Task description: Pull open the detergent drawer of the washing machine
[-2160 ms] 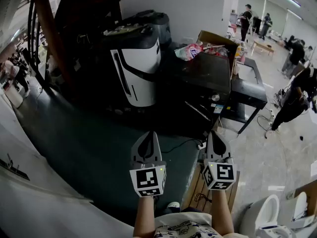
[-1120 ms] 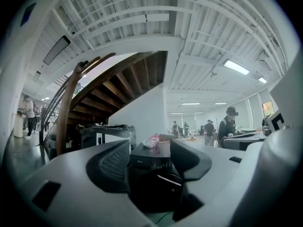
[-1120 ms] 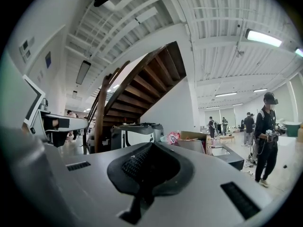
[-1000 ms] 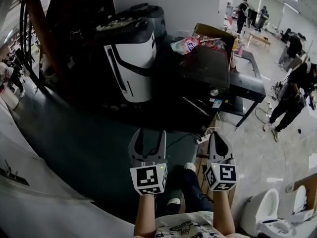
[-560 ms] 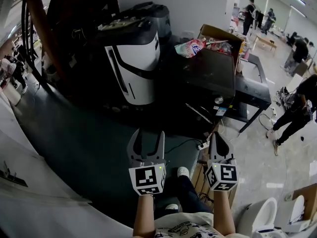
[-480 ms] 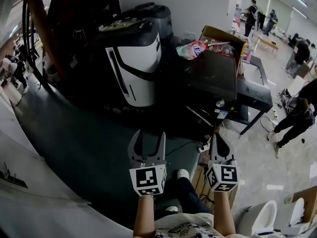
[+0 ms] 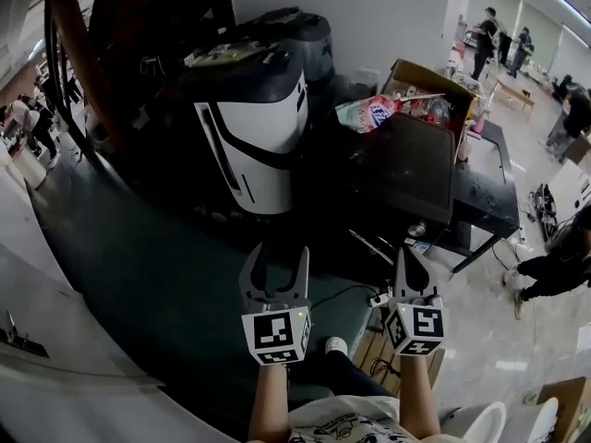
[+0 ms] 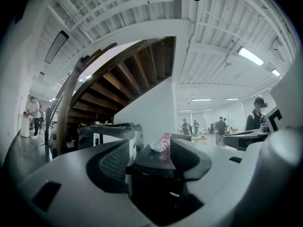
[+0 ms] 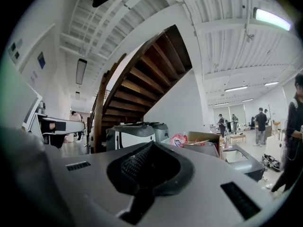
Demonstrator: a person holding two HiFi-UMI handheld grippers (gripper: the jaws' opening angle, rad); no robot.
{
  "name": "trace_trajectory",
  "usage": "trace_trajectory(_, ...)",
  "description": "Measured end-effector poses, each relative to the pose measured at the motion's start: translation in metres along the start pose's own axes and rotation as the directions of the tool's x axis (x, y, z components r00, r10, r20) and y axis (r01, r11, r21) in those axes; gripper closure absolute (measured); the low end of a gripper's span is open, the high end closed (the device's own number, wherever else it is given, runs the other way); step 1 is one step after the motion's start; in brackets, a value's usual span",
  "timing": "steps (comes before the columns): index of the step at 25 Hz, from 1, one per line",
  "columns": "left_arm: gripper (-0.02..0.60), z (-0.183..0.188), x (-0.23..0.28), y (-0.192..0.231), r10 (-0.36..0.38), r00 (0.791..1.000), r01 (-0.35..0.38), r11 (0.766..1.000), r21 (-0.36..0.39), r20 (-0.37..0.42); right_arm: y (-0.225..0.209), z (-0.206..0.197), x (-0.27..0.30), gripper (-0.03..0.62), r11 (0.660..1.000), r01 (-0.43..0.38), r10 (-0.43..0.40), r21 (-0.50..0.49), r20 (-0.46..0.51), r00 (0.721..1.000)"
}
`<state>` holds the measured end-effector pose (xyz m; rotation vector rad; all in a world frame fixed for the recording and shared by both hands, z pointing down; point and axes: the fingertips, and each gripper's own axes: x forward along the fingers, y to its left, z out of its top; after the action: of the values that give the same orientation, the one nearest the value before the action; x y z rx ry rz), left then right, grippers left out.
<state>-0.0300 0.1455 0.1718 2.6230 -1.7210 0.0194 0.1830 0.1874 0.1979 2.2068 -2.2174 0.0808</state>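
The dark, box-shaped washing machine (image 7: 406, 169) stands ahead and to the right, its front face in shadow with a round knob (image 7: 417, 230); I cannot make out the detergent drawer. My left gripper (image 7: 276, 258) is held low in the head view, open and holding nothing, well short of the machine. My right gripper (image 7: 408, 255) hangs beside it, shut on nothing. In the left gripper view the machine (image 8: 150, 171) shows between the spread jaws of the left gripper (image 8: 151, 161). The right gripper (image 9: 150, 168) shows its jaws pressed together, and the machine (image 9: 203, 148) lies beyond.
A white-and-black appliance (image 7: 257, 127) stands left of the washing machine. A cardboard box (image 7: 429, 86) and a pink detergent bag (image 7: 369, 112) rest on the machine. Cables and a power strip (image 7: 377, 299) lie on the floor. A wooden staircase (image 9: 142, 74) rises behind. People stand far right.
The left gripper, shut 2.2 s ago, now stands open. The machines have drawn slightly nearer and shifted in the view. The right gripper stays shut.
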Motion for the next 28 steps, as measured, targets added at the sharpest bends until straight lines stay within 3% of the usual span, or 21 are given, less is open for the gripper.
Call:
trace_trajectory(11,0.318,0.000,0.107,0.009,0.083,0.997,-0.083,0.995,-0.046,-0.009,-0.039,0.011,0.114,0.580,0.997,-0.081,0.081,0.001,0.002,0.997)
trace_trajectory(20,0.318,-0.021,0.148,0.014,0.082,0.996,-0.086,0.988,-0.129,-0.036,-0.050,-0.009,0.161,0.580,0.994,-0.110,0.111,0.013,-0.046,0.993)
trace_trajectory(28,0.318,-0.057,0.183,0.033,0.034,0.995,-0.052,0.979,-0.199,-0.093,-0.038,-0.034,0.194,0.580,0.993,-0.114,0.115,0.025,-0.095,0.989)
